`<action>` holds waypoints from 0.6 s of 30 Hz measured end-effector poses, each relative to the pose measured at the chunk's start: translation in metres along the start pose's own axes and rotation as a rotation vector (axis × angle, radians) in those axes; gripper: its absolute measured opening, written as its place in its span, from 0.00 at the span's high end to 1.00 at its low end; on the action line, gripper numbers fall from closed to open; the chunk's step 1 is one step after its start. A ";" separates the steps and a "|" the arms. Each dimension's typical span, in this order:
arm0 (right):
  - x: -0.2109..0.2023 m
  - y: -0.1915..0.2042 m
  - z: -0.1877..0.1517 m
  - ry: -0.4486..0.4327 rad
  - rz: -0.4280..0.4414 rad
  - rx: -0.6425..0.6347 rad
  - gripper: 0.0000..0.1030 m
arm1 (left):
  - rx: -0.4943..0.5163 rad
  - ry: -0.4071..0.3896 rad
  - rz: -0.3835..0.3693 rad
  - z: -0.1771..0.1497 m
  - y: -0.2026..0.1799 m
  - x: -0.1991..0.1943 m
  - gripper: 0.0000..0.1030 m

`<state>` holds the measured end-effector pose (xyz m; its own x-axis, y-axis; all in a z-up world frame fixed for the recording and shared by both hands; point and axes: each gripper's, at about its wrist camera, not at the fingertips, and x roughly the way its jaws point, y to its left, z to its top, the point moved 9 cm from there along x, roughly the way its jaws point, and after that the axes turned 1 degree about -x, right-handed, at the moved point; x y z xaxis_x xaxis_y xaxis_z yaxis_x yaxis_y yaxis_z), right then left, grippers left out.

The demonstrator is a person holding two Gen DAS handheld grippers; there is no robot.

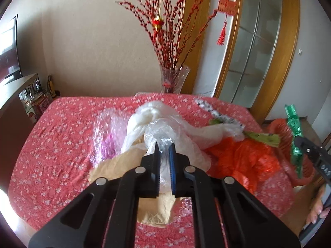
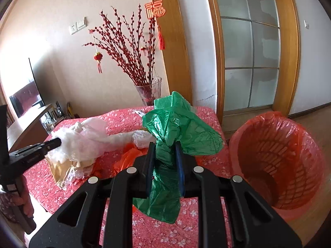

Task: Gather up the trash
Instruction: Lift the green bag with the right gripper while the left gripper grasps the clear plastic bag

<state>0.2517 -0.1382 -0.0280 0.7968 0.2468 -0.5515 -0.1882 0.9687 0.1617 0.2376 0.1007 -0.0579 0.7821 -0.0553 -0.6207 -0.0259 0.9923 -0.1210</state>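
My left gripper (image 1: pixel 164 144) is shut on a clear plastic bag (image 1: pixel 159 130) over the red flowered tablecloth (image 1: pixel 62 134); it also shows in the right wrist view (image 2: pixel 55 142). My right gripper (image 2: pixel 164 146) is shut on a green plastic bag (image 2: pixel 178 122), held above the table's right end; the bag also shows in the left wrist view (image 1: pixel 293 136). A red basket lined with a red bag (image 2: pixel 277 157) stands on the floor right of the table. White bags (image 1: pixel 151 111), an orange bag (image 1: pixel 238 157), bubble wrap (image 1: pixel 105 132) and brown paper (image 1: pixel 115 167) lie on the table.
A glass vase with red branches (image 1: pixel 173 78) stands at the table's far edge. A TV on a cabinet (image 1: pixel 10 62) is at the left. A glass door with a wooden frame (image 2: pixel 252 51) is behind the basket.
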 end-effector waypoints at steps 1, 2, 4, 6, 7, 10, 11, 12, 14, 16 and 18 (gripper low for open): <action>-0.003 -0.001 0.001 -0.006 0.001 0.001 0.81 | 0.000 -0.009 -0.006 0.003 -0.001 -0.006 0.91; -0.004 -0.003 0.002 -0.009 0.002 0.002 0.81 | 0.000 -0.022 -0.015 0.007 -0.002 -0.013 0.91; -0.008 -0.005 0.003 -0.016 0.005 0.008 0.81 | 0.011 -0.047 -0.028 0.015 -0.006 -0.023 0.91; -0.011 -0.007 0.004 -0.018 0.012 0.017 0.81 | 0.022 -0.071 -0.039 0.022 -0.012 -0.034 0.91; -0.013 -0.008 0.004 -0.020 0.013 0.020 0.81 | 0.029 -0.075 -0.043 0.026 -0.015 -0.037 0.91; -0.020 -0.012 0.006 -0.032 0.006 0.017 0.81 | 0.037 -0.095 -0.070 0.033 -0.025 -0.050 0.91; -0.021 -0.013 0.007 -0.035 0.005 0.018 0.81 | 0.036 -0.098 -0.082 0.035 -0.029 -0.052 0.91; -0.024 -0.016 0.008 -0.041 0.002 0.020 0.81 | 0.037 -0.102 -0.093 0.036 -0.033 -0.055 0.91; -0.029 -0.020 0.009 -0.050 -0.005 0.023 0.81 | 0.050 -0.114 -0.107 0.038 -0.042 -0.061 0.91; -0.033 -0.026 0.012 -0.058 -0.014 0.027 0.81 | 0.060 -0.122 -0.125 0.040 -0.053 -0.064 0.91; -0.038 -0.034 0.014 -0.068 -0.027 0.033 0.81 | 0.069 -0.125 -0.155 0.041 -0.067 -0.066 0.91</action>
<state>0.2363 -0.1811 -0.0009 0.8387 0.2169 -0.4996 -0.1477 0.9735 0.1746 0.2133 0.0423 0.0227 0.8445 -0.1985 -0.4975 0.1406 0.9784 -0.1517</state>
